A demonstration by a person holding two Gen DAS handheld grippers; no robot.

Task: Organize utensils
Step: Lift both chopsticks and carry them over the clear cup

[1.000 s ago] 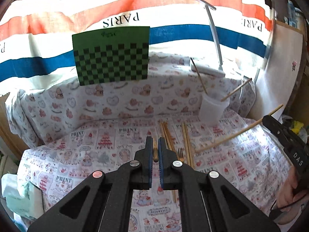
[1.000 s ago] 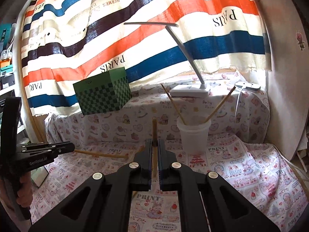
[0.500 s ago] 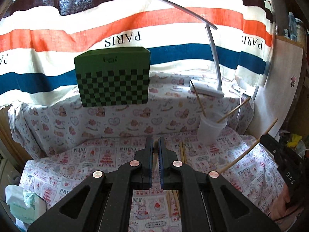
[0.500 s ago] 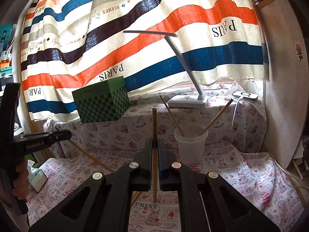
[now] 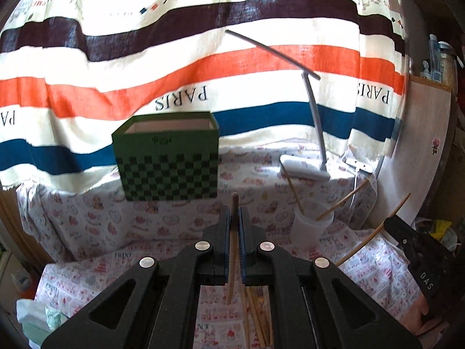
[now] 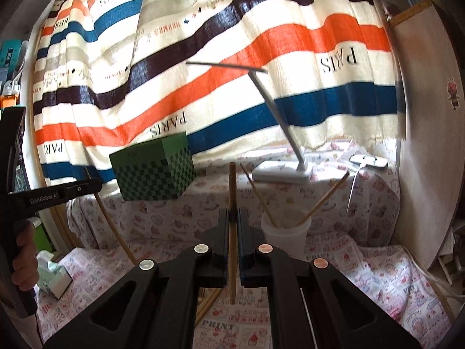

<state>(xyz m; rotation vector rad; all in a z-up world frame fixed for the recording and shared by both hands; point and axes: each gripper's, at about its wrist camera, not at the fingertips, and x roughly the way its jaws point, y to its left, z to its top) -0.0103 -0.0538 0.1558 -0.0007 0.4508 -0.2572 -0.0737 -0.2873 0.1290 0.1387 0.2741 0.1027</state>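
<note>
While both tools are hanging above the table draped in a pink-printed cloth, each is gripping a single thin wooden chopstick. The left tool is clenching a dark-tipped wooden chopstick that is standing nearly upright between its blue-padded fingers, its lower end hanging free above the cloth. The right tool is pinching a plain light wooden chopstick the same way — upright, with its top rising well above the fingertips. A translucent white plastic cup is sitting on the cloth just right of centre in both views, and two wooden chopsticks are leaning out of it in a V. More loose wooden chopsticks are lying flat on the table beneath the left tool. Behind, a green checkered box and a white desk lamp are resting on a raised ledge in front of a striped curtain.
</note>
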